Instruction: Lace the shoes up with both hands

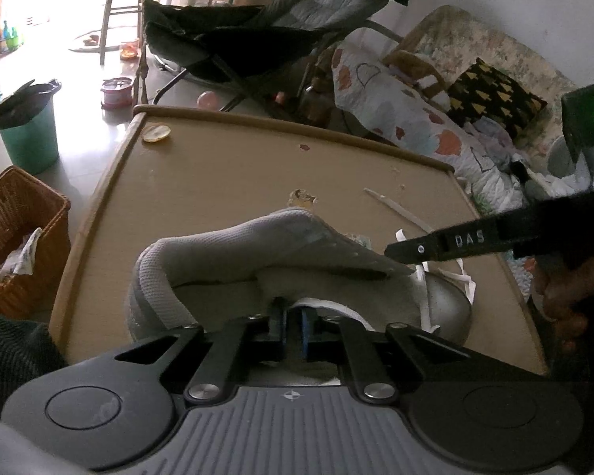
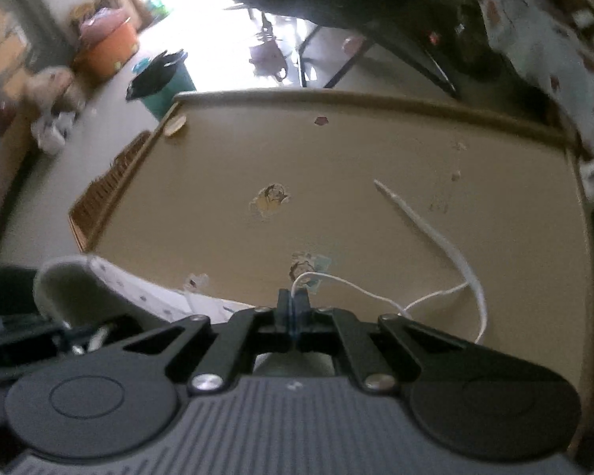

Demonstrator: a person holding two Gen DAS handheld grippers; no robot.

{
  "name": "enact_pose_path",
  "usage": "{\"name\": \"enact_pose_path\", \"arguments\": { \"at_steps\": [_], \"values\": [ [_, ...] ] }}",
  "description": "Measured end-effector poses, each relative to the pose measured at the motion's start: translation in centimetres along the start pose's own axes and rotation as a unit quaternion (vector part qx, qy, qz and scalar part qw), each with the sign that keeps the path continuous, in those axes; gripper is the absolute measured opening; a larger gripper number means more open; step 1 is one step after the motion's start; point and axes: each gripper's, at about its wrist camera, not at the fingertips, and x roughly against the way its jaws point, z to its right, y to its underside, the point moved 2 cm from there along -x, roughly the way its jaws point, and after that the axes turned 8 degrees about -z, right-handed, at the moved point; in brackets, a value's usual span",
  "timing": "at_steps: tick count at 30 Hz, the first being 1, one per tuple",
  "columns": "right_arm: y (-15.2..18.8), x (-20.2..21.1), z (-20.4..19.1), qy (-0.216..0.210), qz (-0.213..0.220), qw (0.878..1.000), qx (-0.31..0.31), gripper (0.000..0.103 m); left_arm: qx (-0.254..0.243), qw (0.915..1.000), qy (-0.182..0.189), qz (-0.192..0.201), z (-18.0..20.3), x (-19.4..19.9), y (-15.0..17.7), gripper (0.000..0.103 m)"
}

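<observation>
A grey shoe lies on its side on the tan table, its opening toward me in the left wrist view. My left gripper is shut on the near edge of the shoe's upper, beside a strip of white lace. From the right, my right gripper's black finger reaches over the toe end. In the right wrist view my right gripper is shut on a thin white strand of the lace. That strand loops right to a flat length of lace lying on the table. The shoe sits at lower left.
The table has a raised rim and a few worn stickers. On the floor to the left stand a wicker basket and a green bin. A folding chair and a sofa with a patterned blanket lie beyond.
</observation>
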Motion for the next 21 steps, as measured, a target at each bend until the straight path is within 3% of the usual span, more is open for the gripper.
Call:
{"name": "enact_pose_path", "arguments": {
  "at_steps": [10, 21],
  "values": [
    [-0.1, 0.2, -1.1, 0.044, 0.003, 0.997, 0.066, 0.001, 0.001, 1.0, 0.001, -0.001, 0.0, -0.1, -0.1, 0.013],
    [-0.7, 0.3, -1.4, 0.092, 0.02, 0.991, 0.099, 0.001, 0.001, 1.0, 0.001, -0.001, 0.2, -0.1, 0.0, 0.013]
  ]
}}
